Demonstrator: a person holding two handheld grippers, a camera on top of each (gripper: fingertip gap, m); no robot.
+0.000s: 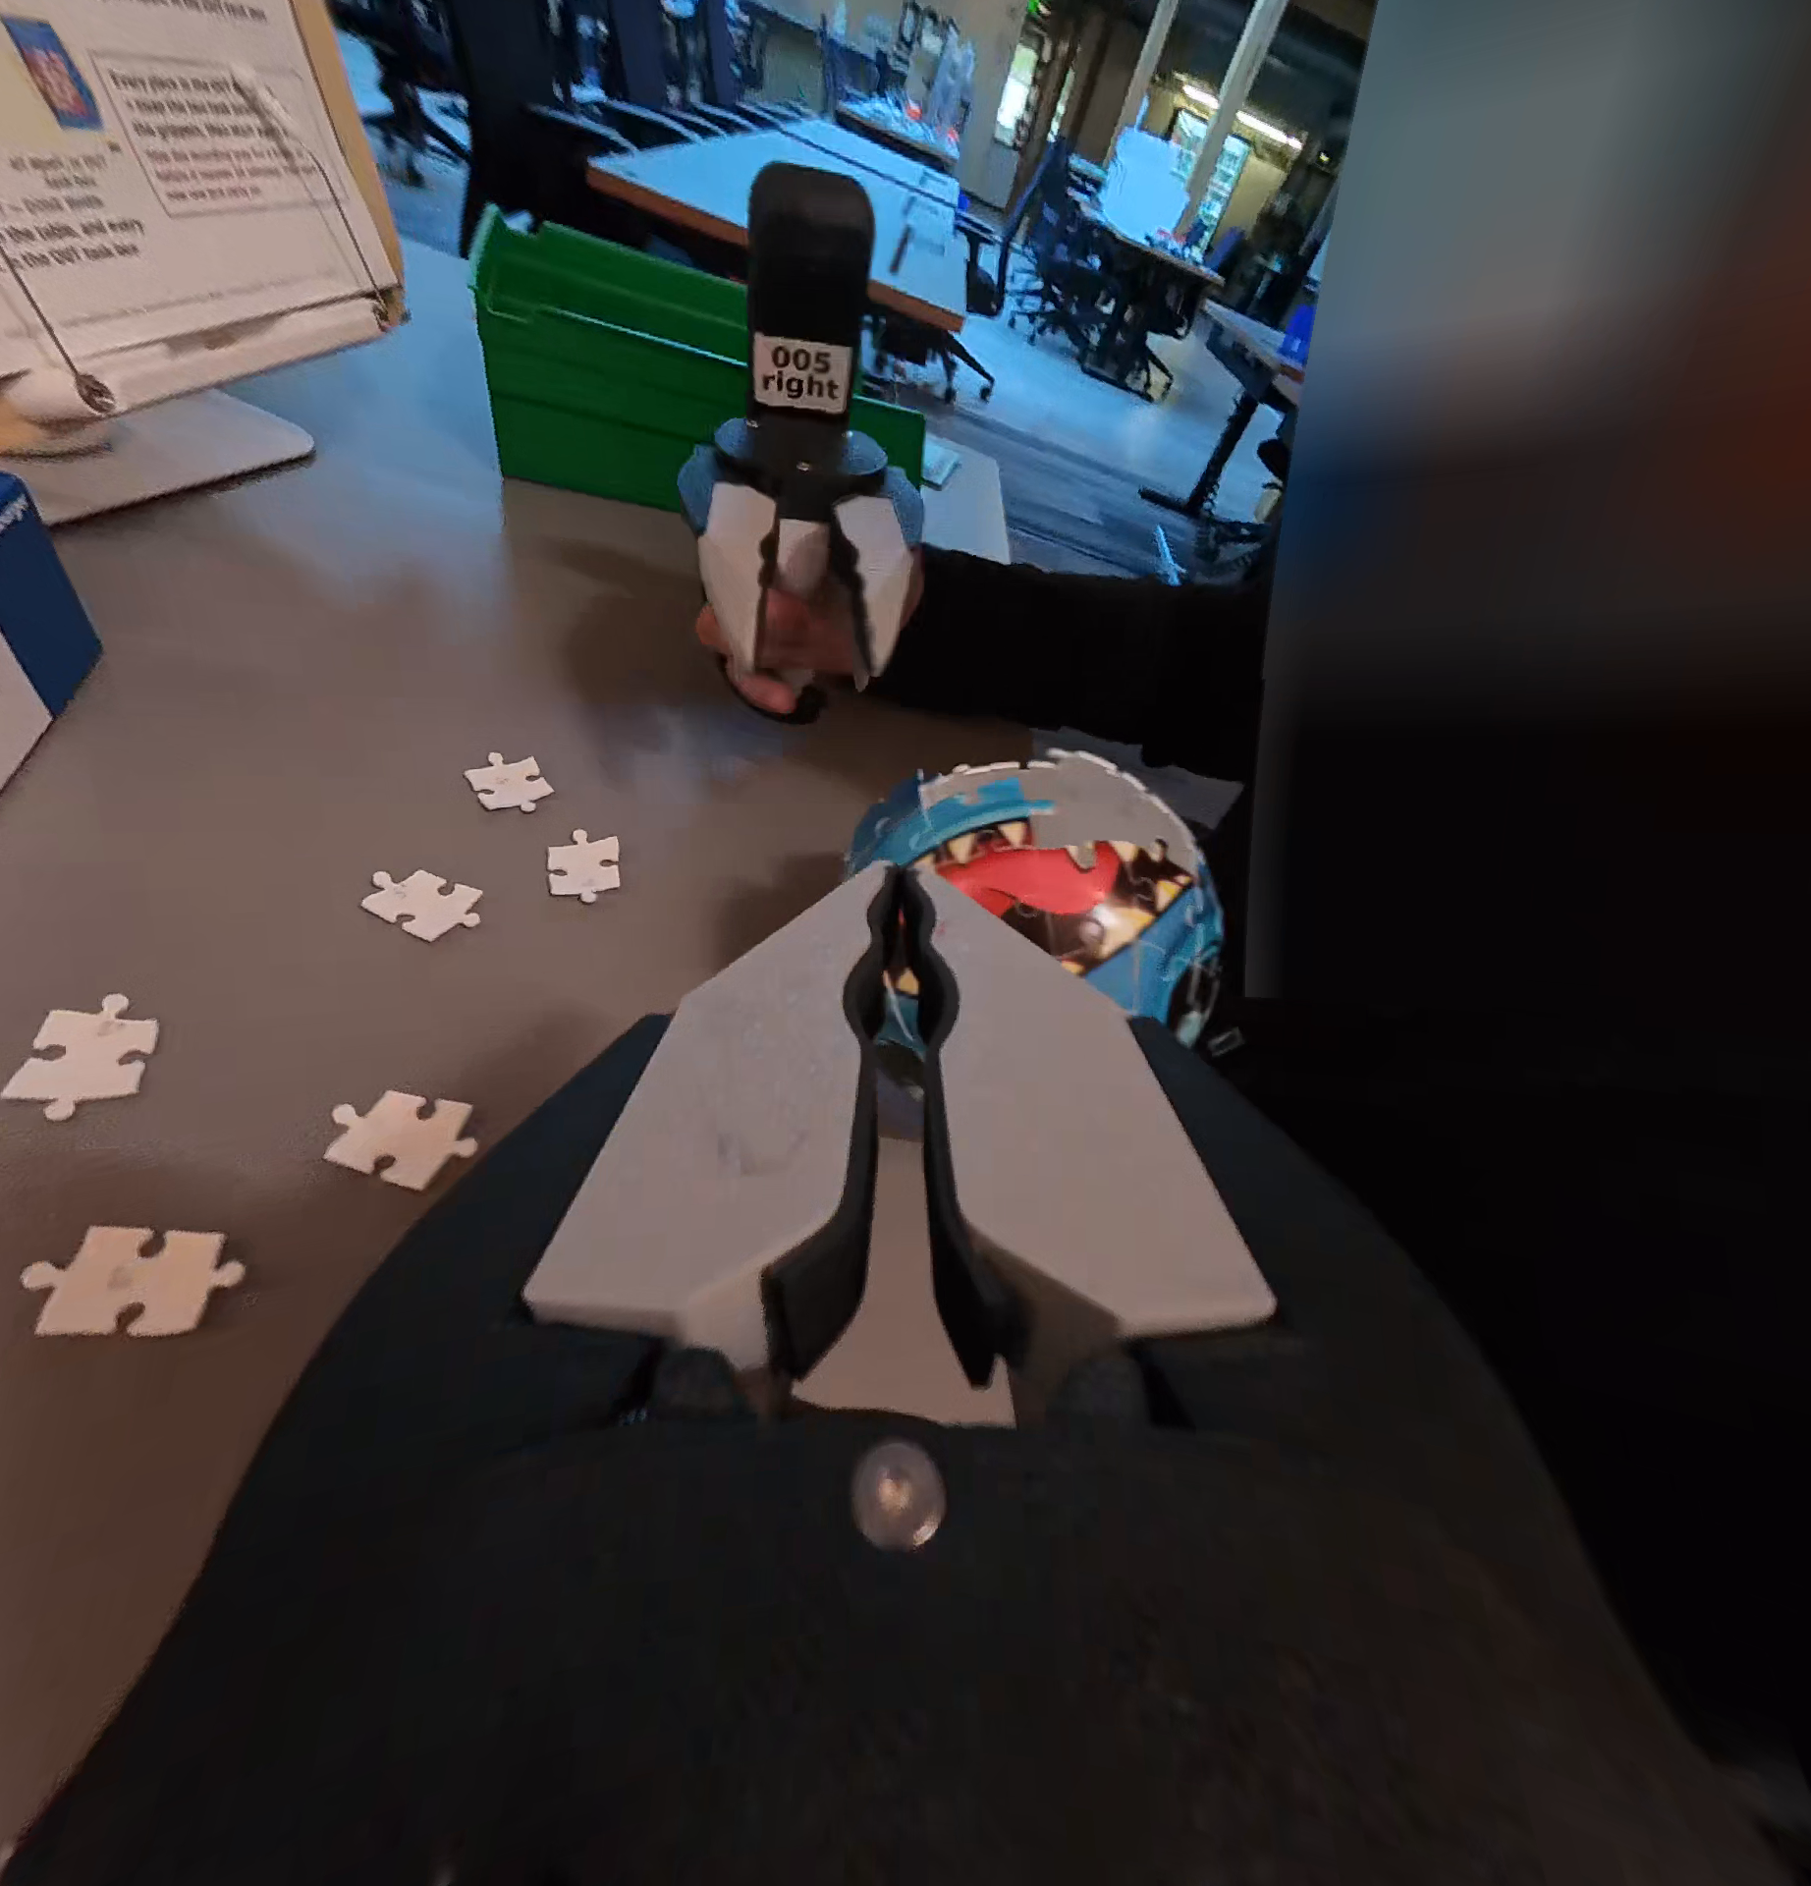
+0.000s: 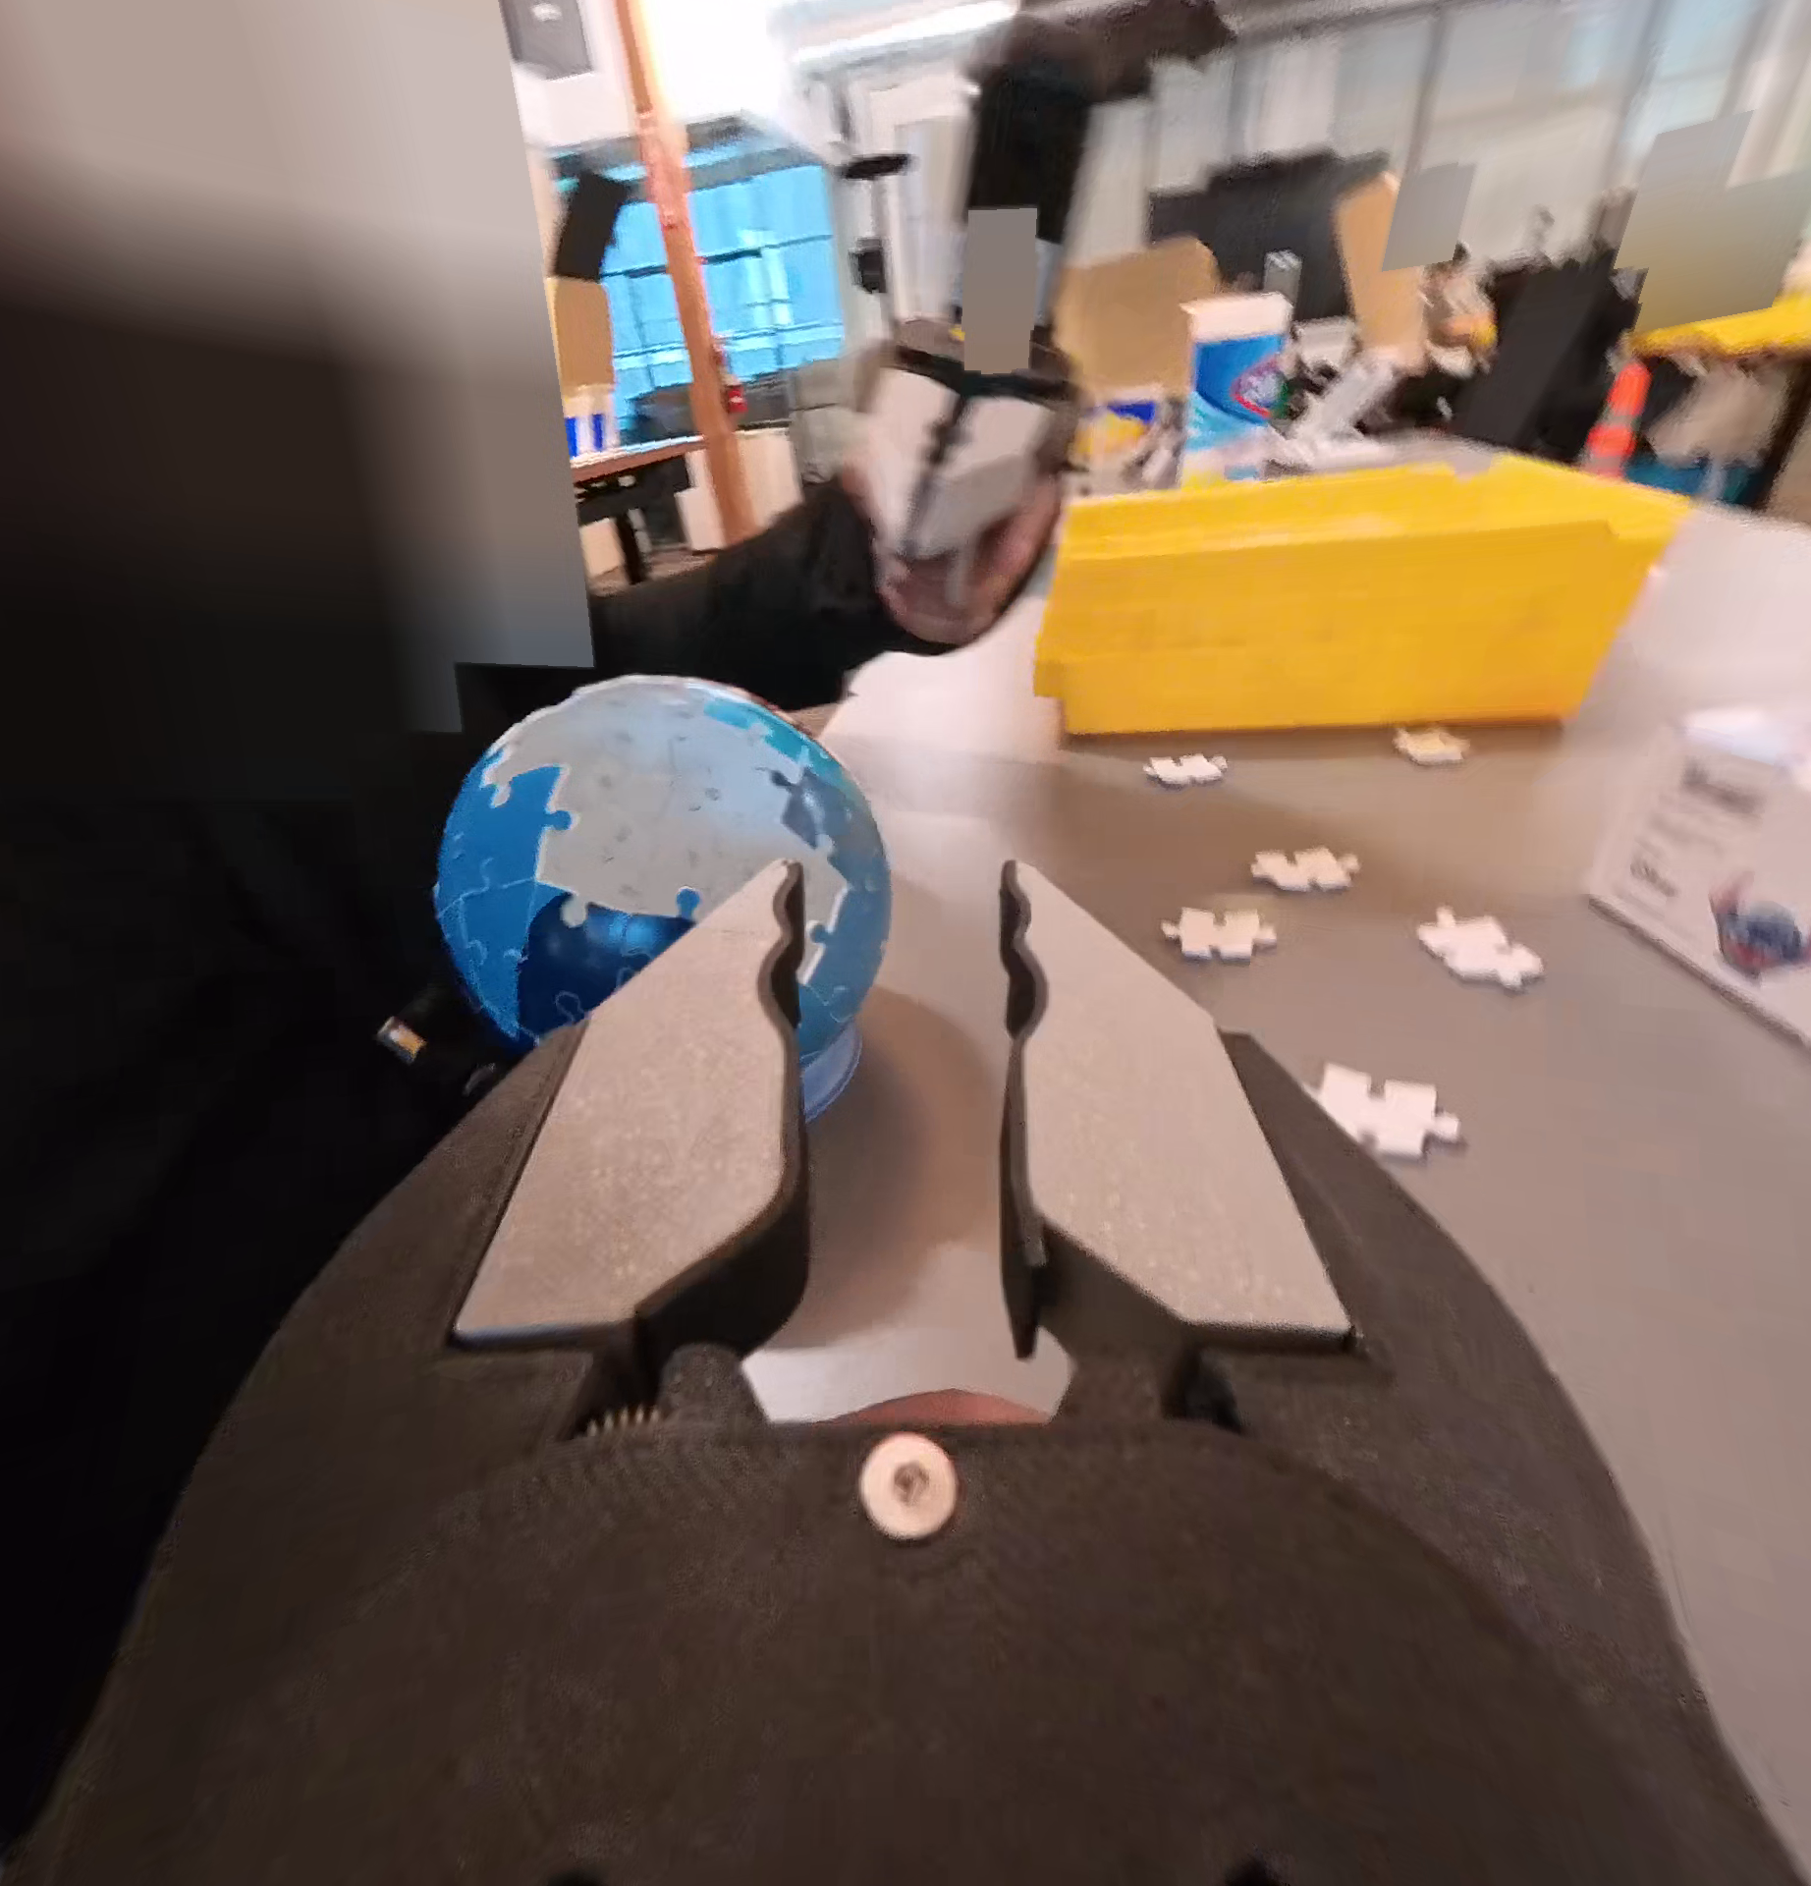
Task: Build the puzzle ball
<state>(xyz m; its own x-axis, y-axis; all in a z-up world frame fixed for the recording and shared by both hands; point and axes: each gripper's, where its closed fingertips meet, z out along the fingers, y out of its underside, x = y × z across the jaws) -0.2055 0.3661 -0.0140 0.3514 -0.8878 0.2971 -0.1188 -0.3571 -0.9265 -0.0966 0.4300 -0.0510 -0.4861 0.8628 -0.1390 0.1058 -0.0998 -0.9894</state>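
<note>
Right up close in the left wrist view, the left gripper [image 1: 899, 898] has its two grey fingers pressed together with nothing between them, and its tips sit just in front of the puzzle ball [image 1: 1065, 898]. From this side the ball is mostly built, but its top is not closed; you can see the white inside of the curved wall and a jagged rim. In the right wrist view the ball stands on a small blue stand [image 2: 830, 1072] near the table edge closest to the person. That side looks filled in, though some pieces look pale. The right gripper [image 2: 901, 888] has its fingers spread apart and holds nothing; it points at bare table [image 2: 1493, 1276] just beside the ball. Six loose white pieces [image 1: 422, 903] lie face down on the table, well apart from the ball. I think most of the work is done, and what is left is picking up those pieces one by one and snapping them into the gap.
</note>
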